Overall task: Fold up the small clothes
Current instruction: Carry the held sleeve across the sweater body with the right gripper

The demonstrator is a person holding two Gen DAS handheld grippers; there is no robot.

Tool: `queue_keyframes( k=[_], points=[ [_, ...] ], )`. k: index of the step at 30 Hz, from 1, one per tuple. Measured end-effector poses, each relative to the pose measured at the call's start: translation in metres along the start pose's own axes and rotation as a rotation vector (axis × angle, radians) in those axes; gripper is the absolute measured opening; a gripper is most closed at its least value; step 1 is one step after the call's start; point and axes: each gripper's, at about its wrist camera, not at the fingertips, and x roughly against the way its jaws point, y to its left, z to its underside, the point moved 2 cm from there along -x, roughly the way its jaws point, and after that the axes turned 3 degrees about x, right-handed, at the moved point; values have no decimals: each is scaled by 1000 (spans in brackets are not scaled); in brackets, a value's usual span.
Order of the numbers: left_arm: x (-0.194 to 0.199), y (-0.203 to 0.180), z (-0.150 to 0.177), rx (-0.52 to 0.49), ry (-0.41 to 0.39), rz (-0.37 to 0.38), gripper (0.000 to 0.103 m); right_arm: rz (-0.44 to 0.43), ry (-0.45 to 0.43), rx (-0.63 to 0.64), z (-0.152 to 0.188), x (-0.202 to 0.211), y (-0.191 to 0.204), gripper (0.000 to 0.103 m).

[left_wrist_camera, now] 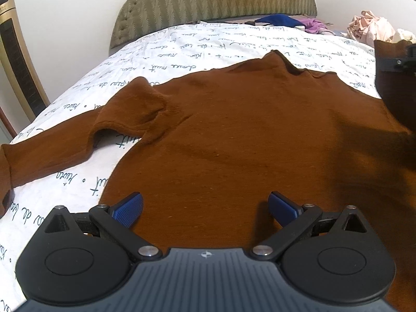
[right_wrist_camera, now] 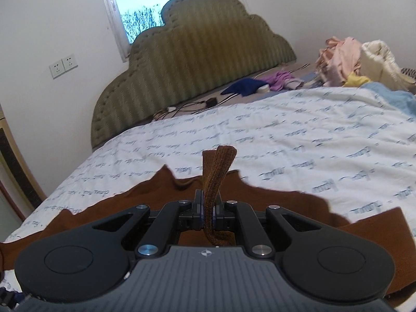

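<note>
**knitfan:** Brown sweater (left_wrist_camera: 247, 130) is lying on the bed (left_wrist_camera: 182, 49), collar toward the headboard (left_wrist_camera: 208, 0), one sleeve (left_wrist_camera: 52, 150) flopped out to the left. Left gripper (left_wrist_camera: 205, 209) hangs over the hem with its jaws wide apart, nothing in them. Right gripper (right_wrist_camera: 207, 214) has its jaws pinched on a ribbed strip of the sweater, probably the other cuff.

**foldbot_dad:** Risk, I'd guess, is that pinch. It's only a thin bit of knit, so a fast swing across could slip it out, or drag the whole body and bunch it up since the left one isn't pinning anything.

**knitfan:** Yeah, and that left sleeve already has a wrinkled hump near the shoulder.

**foldbot_dad:** Left view gives you the full layout plus the raised fabric at its right edge. Right view is the only one showing the actual grip, also the window (right_wrist_camera: 156, 5) and the clothes pile (right_wrist_camera: 358, 59) at the far corner.
</note>
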Motion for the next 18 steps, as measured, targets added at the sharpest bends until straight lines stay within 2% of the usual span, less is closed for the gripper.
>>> queue_keyframes(
  k=[9,16,18],
  points=[
    [1,15,2,21,-17,15,103,-34,42,43,3,-28,42,12],
    [2,20,2,-27,-40,-51,103,-45,71,89,7,-58,75,12],
    [4,24,3,-13,-47,-44,103,-51,81,106,9,-68,86,12]
  ],
)
